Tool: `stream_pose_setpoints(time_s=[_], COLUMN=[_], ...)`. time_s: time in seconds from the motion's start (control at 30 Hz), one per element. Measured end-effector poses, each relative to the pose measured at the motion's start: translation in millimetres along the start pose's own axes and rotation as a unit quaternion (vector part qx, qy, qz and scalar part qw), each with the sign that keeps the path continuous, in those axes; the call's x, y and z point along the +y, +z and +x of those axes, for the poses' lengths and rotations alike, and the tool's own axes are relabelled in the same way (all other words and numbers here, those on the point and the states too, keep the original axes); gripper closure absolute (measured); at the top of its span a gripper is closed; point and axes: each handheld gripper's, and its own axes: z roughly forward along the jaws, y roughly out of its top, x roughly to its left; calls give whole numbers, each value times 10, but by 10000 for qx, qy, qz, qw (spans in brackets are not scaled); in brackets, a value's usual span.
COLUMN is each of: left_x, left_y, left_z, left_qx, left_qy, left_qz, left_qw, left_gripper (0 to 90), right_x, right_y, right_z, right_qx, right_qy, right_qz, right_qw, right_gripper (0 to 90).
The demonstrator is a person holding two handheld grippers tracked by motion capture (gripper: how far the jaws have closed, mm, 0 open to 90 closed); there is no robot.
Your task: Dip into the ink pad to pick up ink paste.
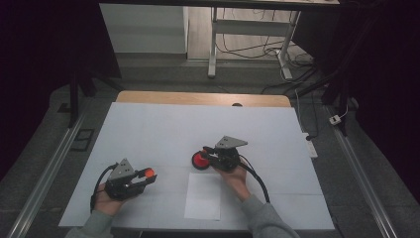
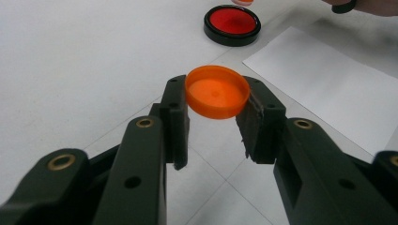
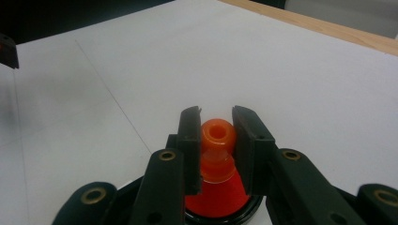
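Orange cap: round, shallow, held off the worktop, tilted toward the left gripper's camera, hollow side showing.
Left gripper: near the front left of the worktop, jaws clenched on the orange cap, one pad against each side of the rim.
Orange bottle: small, translucent, open neck pointing away in the right gripper view, lying over the red dish.
Right gripper: near the middle of the worktop, jaws grasping the orange bottle just below its neck.
Red dish: round, black-rimmed, flat on the worktop, just beyond the paper's far corner, touching or right under the right gripper's jaws.
Paper sheet: white, flat on the worktop, between the two hands, toward the front edge.
Worktop: covered in white, with a wooden strip along the far edge.
Left hand: wrapped around the back of the left gripper.
Right hand: behind the right gripper, grey sleeve at the wrist.
Spacing: the two grippers well apart, cap and bottle not touching.
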Motion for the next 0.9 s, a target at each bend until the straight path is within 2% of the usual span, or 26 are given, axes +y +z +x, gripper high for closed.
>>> stream_pose_setpoints(time_s=[0.43, 0.9], left_x=[-3, -6], left_y=[1, 10], left_z=[5, 8], left_qx=[52, 34], left_qy=[4, -7], left_qz=[-20, 4], left_qw=[10000, 10000], left_gripper=[646, 645], right_x=[59, 99], right_y=[-106, -235], right_z=[-3, 16], right_qx=[55, 126], right_qy=[34, -40], right_qz=[-118, -206], right_qw=[9999, 9997], right_gripper=[726, 726])
